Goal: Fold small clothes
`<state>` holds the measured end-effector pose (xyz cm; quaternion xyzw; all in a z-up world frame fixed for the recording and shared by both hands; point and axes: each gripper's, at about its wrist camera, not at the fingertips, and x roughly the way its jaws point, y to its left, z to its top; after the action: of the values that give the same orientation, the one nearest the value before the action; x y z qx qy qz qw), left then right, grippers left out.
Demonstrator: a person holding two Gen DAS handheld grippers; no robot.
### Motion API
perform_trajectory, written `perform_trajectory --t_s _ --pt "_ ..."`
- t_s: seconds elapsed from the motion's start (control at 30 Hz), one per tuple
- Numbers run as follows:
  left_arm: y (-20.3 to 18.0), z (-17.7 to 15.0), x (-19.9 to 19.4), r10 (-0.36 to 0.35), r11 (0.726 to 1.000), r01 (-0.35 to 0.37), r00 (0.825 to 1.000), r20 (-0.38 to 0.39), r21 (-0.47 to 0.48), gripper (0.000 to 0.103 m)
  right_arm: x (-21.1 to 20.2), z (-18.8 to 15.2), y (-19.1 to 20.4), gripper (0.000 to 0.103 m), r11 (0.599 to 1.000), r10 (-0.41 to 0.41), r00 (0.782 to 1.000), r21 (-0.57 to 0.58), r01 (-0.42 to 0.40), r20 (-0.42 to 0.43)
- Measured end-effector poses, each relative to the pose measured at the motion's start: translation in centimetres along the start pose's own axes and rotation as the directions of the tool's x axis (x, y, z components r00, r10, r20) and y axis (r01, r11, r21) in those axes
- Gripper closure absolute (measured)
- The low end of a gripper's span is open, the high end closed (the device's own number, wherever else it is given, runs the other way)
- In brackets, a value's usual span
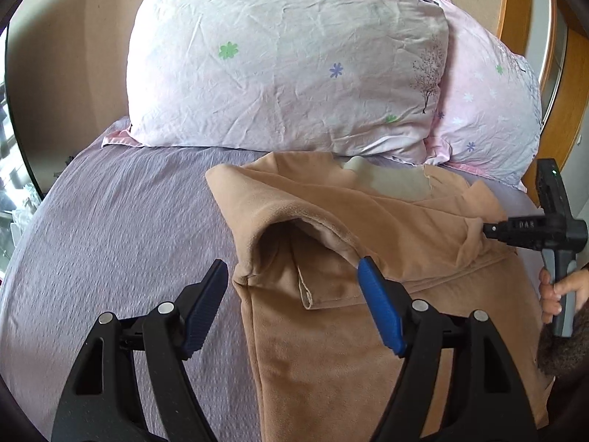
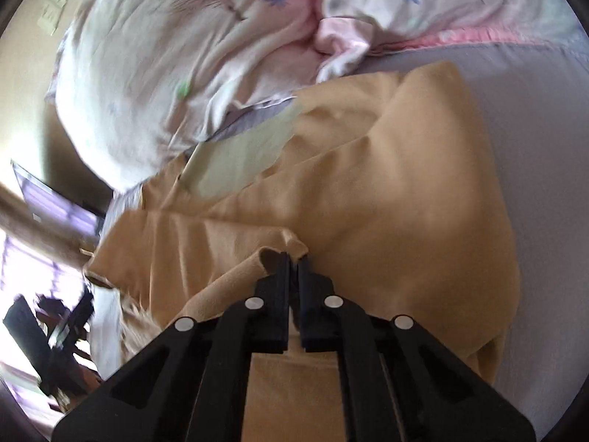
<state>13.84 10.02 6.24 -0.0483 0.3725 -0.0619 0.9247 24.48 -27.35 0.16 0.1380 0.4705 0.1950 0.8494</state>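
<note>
Here, going left to right in the left wrist view: lilac bedsheet [image 1: 121, 228] fills the left side, w/ a big floral pillow [image 1: 279, 62] at the head of the bed and a 2nd pink pillow [image 1: 489, 110] beside it on the right. The left gripper [image 1: 292, 270] has its fingers [image 1: 379, 309] spread wide, nothing held; one blue-padded finger sits over the sheet, the other over the tan garment [image 1: 331, 331]. That garment lies on the bed just below the pillows, partly folded, w/ a raised hollow fold between the two fingers and a pale grey lining [image 1: 390, 180] showing near its top edge. Further right the right gripper [image 1: 489, 229] reaches in from the side, its tip at a lifted edge of the cloth, the person's hand [image 1: 563, 291] around its handle.

Right wrist view, blurry: pillows [image 2: 165, 55] upper left, tan garment [image 2: 386, 202] across the middle, grey lining [image 2: 239, 158] left of centre. The right gripper [image 2: 293, 261] fingers [image 2: 281, 294] are nearly together, pinching a curled edge of the tan garment
</note>
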Motion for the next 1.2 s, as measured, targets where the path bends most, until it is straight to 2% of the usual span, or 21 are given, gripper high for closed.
perform_trajectory --t_s 0.1,0.17,0.23,0.27,0.3,0.33,0.4,0.43,0.5,0.6,0.73,0.83,0.87,0.9,1.07,1.13,1.2 --pt "0.2 0.1 0.1 -0.009 1.0 0.01 1.0 0.019 -0.015 0.028 -3.4 0.6 0.9 0.1 0.998 -0.041 0.987 -0.045 0.048 0.158" --pt "0.3 0.1 0.0 -0.011 1.0 0.011 0.999 0.033 -0.02 0.026 -5.8 1.4 0.7 0.1 0.988 -0.139 0.946 -0.028 0.154 0.294" --pt "0.4 0.1 0.1 -0.007 1.0 0.008 0.999 0.034 -0.019 0.025 -6.3 2.0 -0.5 0.099 0.969 -0.234 0.912 0.011 0.245 0.338" --pt "0.4 0.0 0.3 -0.009 1.0 0.009 1.0 0.029 -0.02 0.025 -5.8 2.3 -1.2 0.094 0.959 -0.278 0.912 0.029 0.283 0.303" --pt "0.5 0.0 0.5 -0.011 1.0 0.011 1.0 0.021 -0.022 0.025 -5.3 2.7 -1.9 0.085 0.954 -0.295 0.918 0.04 0.296 0.266" --pt "0.5 -0.1 0.6 -0.013 1.0 0.013 1.0 0.017 -0.023 0.025 -5.5 2.7 -2.9 0.072 0.954 -0.3 0.921 0.084 0.289 0.247" --pt "0.6 -0.2 1.0 -0.022 0.999 0.022 1.0 0.008 -0.026 0.025 -6.7 2.2 -3.4 0.056 0.963 -0.267 0.919 0.11 0.245 0.289" --pt "0.6 -0.2 1.1 -0.024 0.999 0.024 1.0 0.006 -0.026 0.025 -7.2 1.9 -3.4 0.053 0.97 -0.243 0.922 0.099 0.223 0.303" --pt "0.6 -0.3 1.5 -0.028 0.999 0.028 1.0 -0.004 -0.028 0.025 -7.6 1.5 -3.4 0.054 0.971 -0.24 0.928 0.089 0.223 0.285" --pt "0.5 -0.4 1.9 -0.034 0.999 0.034 0.999 -0.016 -0.029 0.025 -7.1 1.1 -2.6 0.061 0.976 -0.215 0.941 0.049 0.21 0.261" --pt "0.4 -0.5 2.2 -0.036 0.999 0.035 0.999 -0.028 -0.027 0.025 -5.9 1.0 -1.6 0.062 0.964 -0.262 0.932 0.022 0.265 0.252" --pt "0.6 -0.6 2.4 -0.038 0.999 0.037 0.999 -0.034 -0.033 0.024 -4.4 1.4 -2.6 0.063 0.964 -0.265 0.944 0.028 0.265 0.195" --pt "0.7 -0.6 2.5 -0.041 0.998 0.039 0.998 -0.038 -0.04 0.024 -4.1 1.2 -3.1 0.071 0.969 -0.247 0.953 0.032 0.245 0.174" --pt "0.9 -0.6 2.6 -0.043 0.998 0.041 0.998 -0.041 -0.045 0.024 -3.9 1.0 -3.5 0.103 0.975 -0.223 0.962 0.038 0.22 0.159" --pt "1.5 -0.7 2.8 -0.056 0.996 0.052 0.997 -0.054 -0.073 0.024 -6.6 -1.5 -5.1 0.102 0.979 -0.203 0.955 0.077 0.19 0.218" --pt "1.7 -0.7 3.0 -0.063 0.995 0.058 0.996 -0.06 -0.082 0.024 -6.8 -2.3 -5.5 0.102 0.97 -0.238 0.954 0.087 0.226 0.181" --pt "1.7 -0.7 3.1 -0.069 0.994 0.063 0.995 -0.065 -0.086 0.024 -7.3 -2.8 -5.5 0.095 0.958 -0.285 0.94 0.096 0.271 0.189"
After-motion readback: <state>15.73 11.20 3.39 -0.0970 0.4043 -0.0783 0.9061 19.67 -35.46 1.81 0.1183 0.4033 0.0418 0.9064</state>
